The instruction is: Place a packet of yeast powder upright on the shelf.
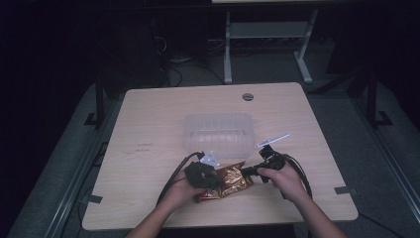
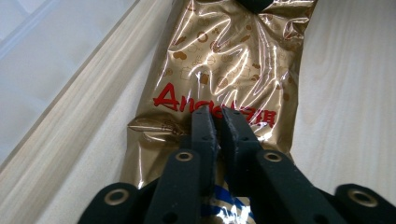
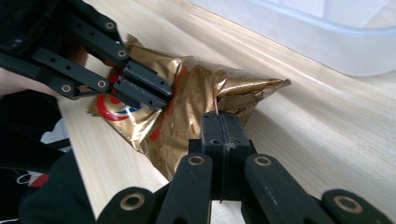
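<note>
A shiny gold snack bag point(image 1: 229, 180) with red lettering lies on the wooden table point(image 1: 153, 129) near its front edge. My left gripper point(image 1: 214, 179) is shut on the bag's left part; in the left gripper view its jaws pinch the foil point(image 2: 224, 70) at the red print, gripper point(image 2: 217, 116). My right gripper point(image 1: 244, 172) is shut on the bag's right end; its jaws point(image 3: 219, 122) clamp the crinkled edge of the bag point(image 3: 187, 98). The left gripper point(image 3: 161, 100) shows across the bag in that view.
A clear plastic tray point(image 1: 219, 133) stands just behind the bag, mid-table; its rim point(image 3: 327, 42) and wall point(image 2: 32, 60) are close by. A round cable hole point(image 1: 248, 96) sits at the table's back. Desk legs and cables stand on the floor beyond.
</note>
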Motion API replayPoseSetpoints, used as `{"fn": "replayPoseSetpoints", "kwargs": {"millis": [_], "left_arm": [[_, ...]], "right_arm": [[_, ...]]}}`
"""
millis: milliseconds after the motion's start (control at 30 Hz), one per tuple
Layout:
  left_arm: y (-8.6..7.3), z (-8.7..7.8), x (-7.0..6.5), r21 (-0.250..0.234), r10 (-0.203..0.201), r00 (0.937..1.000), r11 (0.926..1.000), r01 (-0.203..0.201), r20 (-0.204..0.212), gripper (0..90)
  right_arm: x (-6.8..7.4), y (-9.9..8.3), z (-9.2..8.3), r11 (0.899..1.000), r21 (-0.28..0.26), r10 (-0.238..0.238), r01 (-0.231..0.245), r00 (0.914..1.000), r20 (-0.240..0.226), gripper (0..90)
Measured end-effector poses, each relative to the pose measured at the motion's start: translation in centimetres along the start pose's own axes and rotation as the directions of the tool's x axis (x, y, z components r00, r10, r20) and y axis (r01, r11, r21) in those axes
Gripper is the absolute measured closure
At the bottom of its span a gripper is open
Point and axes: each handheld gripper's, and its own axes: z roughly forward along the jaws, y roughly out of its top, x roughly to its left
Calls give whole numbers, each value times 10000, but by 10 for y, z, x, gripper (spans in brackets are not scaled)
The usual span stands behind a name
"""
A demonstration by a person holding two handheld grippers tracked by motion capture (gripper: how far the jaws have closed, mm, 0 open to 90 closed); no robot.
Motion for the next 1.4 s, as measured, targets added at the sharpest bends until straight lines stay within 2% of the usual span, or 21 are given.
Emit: {"fn": "replayPoseSetpoints", "kwargs": {"millis": [167,333,367,400,467,633,867,1100,1400], "left_arm": [[-2,-15,2,-67,279,9994,9996,-281,-190,822],[-9,-33,7,-202,42,9997,9998,-47,-260,880],[-10,-37,10,-119,117,9995,9999,-121,-296,883],[-12,-39,10,-212,-21,9994,9998,14,-339,884],[-15,-43,14,-198,-14,9992,9998,5,-411,884],[-17,-41,15,-214,-218,9988,9996,209,-448,885],[-16,-38,14,-191,-96,9995,9998,90,-301,883],[-17,-45,13,-407,-179,9993,9990,166,-327,810],[-26,-57,6,-280,-28,9996,9996,20,-267,672]], "right_arm": [[4,2,-9,9997,-216,-143,138,9996,-229,900],[6,4,-21,9982,-561,-263,233,9982,-530,900],[6,4,-23,9977,-645,-267,227,9978,-608,900],[6,4,-26,9970,-744,-274,223,9973,-688,900],[7,4,-30,9955,-899,-373,294,9954,-880,900],[14,7,-39,9923,-1192,-517,347,9884,-1426,900],[21,8,-45,9874,-1562,-581,238,9740,-2191,900],[24,11,-52,9805,-1918,-894,429,9664,-2408,900],[33,12,-61,9730,-2214,-1203,651,9618,-2460,900]]}}
